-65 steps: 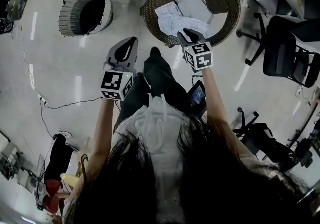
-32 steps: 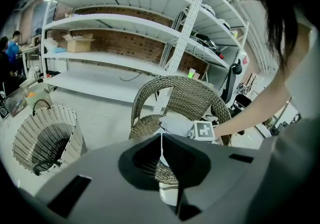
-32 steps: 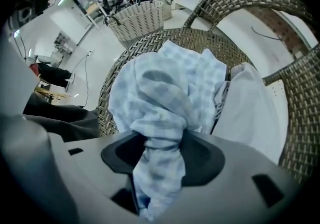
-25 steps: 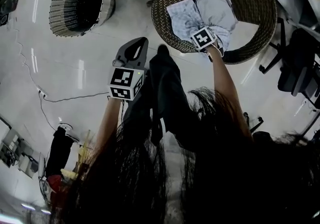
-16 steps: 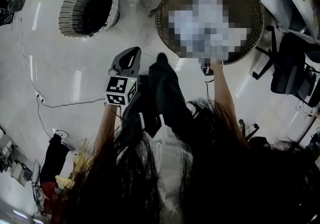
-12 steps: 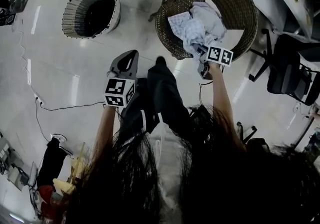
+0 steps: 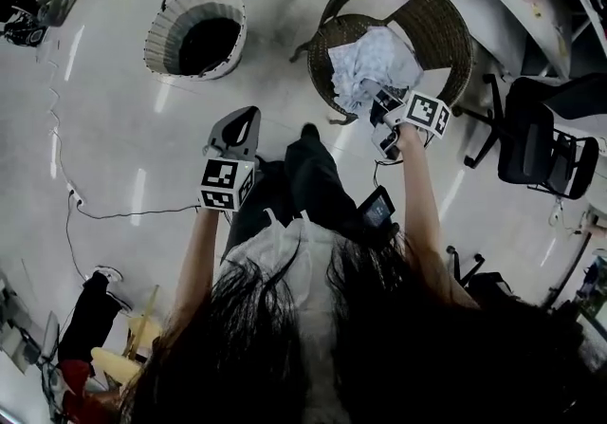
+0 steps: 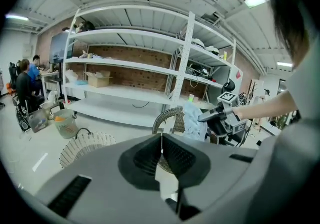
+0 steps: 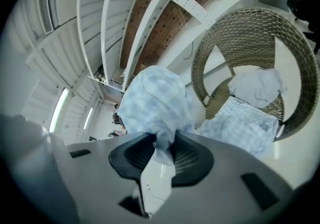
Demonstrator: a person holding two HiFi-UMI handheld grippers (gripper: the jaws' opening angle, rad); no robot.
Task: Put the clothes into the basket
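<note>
Nearest to us, the left gripper was idle, its jaws pressed together on nothing and pointed out over the floor. We judged that sensible, since one hand seemed enough for a light cloth. Our right gripper was pinching a bunched fold of a pale blue checked garment, the cloth squeezed between the ribbed pads and billowing out beyond them. A grip on a gathered fold rather than a loose edge looked less likely to slip. The garment hung from the jaws just off the near edge of the wicker chair, and we could not tell whether its lower end was clear of the seat. On that seat lay more clothes: further checked cloth toward the front edge, perhaps part of the same piece, and a plain pale garment behind it against the chair's back. The basket, white-woven with a dark inside where nothing showed, stood on the floor well apart from the chair, off to the left gripper's side. So the carry, as we judged it, would have to swing leftward across the floor. Beyond both, a white shelving rack ran along a brick wall.
</note>
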